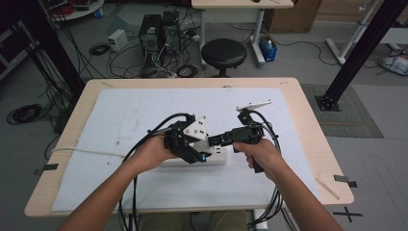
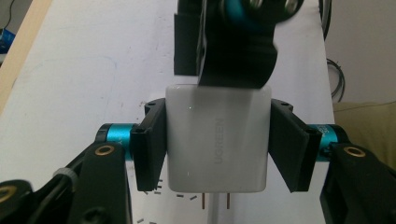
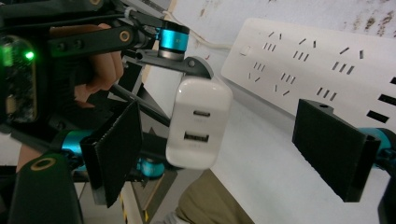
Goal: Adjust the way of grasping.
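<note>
High view: both hands are meeting over the middle of the table (image 1: 288,91), on the white mat. The left tool (image 1: 204,155) is hovering just above the white power strip (image 1: 219,156), and the right tool (image 1: 215,139) is reaching in toward it from the right. The charger itself is too small to make out here.

Left gripper view: the left tool (image 2: 217,144) is pinching the white charger (image 2: 217,140) across its flat sides, with both pads touching the body. The prongs (image 2: 215,200) are pointing down and are bare (not seated in any socket yet). The right tool is sitting above the charger's top edge, blurred.

Right gripper view: the right tool (image 3: 233,149) is standing spread wide, with pads well apart on either side of the charger (image 3: 198,123) and touching nothing. The charger is hanging in the air beside the power strip (image 3: 317,60), USB ports facing the camera. Two ports, glossy shell, rounded corners.

Progress, my read: the charger is picked up and held, with the plug-in into the power strip still to do. It's looking like either a handover or an alignment assist from the right tool; I can't tell which.
</note>
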### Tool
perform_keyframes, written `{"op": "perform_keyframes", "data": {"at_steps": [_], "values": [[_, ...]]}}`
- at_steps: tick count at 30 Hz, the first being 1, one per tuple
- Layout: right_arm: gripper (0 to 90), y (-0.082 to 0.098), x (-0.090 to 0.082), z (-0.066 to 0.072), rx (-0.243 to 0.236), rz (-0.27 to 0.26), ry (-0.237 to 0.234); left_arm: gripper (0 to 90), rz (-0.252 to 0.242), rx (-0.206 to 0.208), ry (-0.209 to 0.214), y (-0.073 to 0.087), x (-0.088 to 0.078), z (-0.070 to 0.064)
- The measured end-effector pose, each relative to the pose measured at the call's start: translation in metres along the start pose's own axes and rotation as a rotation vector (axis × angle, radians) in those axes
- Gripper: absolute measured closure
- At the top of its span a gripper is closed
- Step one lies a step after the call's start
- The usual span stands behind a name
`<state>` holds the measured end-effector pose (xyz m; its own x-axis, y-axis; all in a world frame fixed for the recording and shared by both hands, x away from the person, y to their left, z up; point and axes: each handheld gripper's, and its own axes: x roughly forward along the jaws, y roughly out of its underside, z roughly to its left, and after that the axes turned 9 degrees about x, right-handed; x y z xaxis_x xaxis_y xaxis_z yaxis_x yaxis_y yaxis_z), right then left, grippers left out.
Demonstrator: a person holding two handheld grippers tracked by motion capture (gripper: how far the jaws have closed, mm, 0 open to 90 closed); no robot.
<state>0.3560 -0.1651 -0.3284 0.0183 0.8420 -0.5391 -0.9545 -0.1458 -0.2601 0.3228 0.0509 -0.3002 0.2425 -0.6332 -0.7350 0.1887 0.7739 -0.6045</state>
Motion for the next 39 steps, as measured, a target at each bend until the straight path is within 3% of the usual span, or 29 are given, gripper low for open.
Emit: {"op": "perform_keyframes", "data": {"at_steps": [9,18,20,23,25,27,30,31,32,36,39], "values": [[30.0,-0.001,0.011,-0.004,0.045,0.028,-0.037,42.4,0.012,0.008,-0.01,-0.001,0.002,0.001],[53.1,-0.002,0.018,-0.008,0.074,0.046,-0.081,42.4,0.02,0.02,-0.017,-0.003,0.005,-0.002],[59.5,-0.001,0.019,-0.009,0.098,0.054,-0.105,42.4,0.03,0.028,-0.024,-0.004,0.006,-0.003],[61.3,0.0,0.019,-0.011,0.113,0.041,-0.118,42.3,0.039,0.033,-0.04,-0.004,0.007,-0.004],[61.9,0.0,0.019,-0.014,0.12,0.038,-0.14,41.2,0.028,0.019,-0.032,-0.004,0.005,-0.003],[61.9,0.001,0.018,-0.015,0.111,0.023,-0.118,30.5,0.002,-0.012,-0.052,-0.001,0.001,-0.001],[61.9,0.003,0.013,-0.022,0.119,0.004,-0.126,27.4,-0.026,-0.035,-0.051,0.004,-0.005,0.0],[61.9,0.003,0.01,-0.024,0.122,-0.004,-0.129,27.4,-0.036,-0.061,-0.058,0.012,-0.01,0.001],[61.9,0.006,0.001,-0.03,0.12,-0.034,-0.125,21.4,-0.038,-0.076,-0.055,0.017,-0.012,0.002],[61.9,0.011,-0.015,-0.04,0.102,-0.075,-0.118,21.3,-0.031,-0.154,-0.057,0.043,-0.019,0.005],[61.9,0.015,-0.028,-0.043,0.045,-0.097,-0.058,21.3,0.01,-0.209,-0.065,0.065,-0.025,0.007]]}}
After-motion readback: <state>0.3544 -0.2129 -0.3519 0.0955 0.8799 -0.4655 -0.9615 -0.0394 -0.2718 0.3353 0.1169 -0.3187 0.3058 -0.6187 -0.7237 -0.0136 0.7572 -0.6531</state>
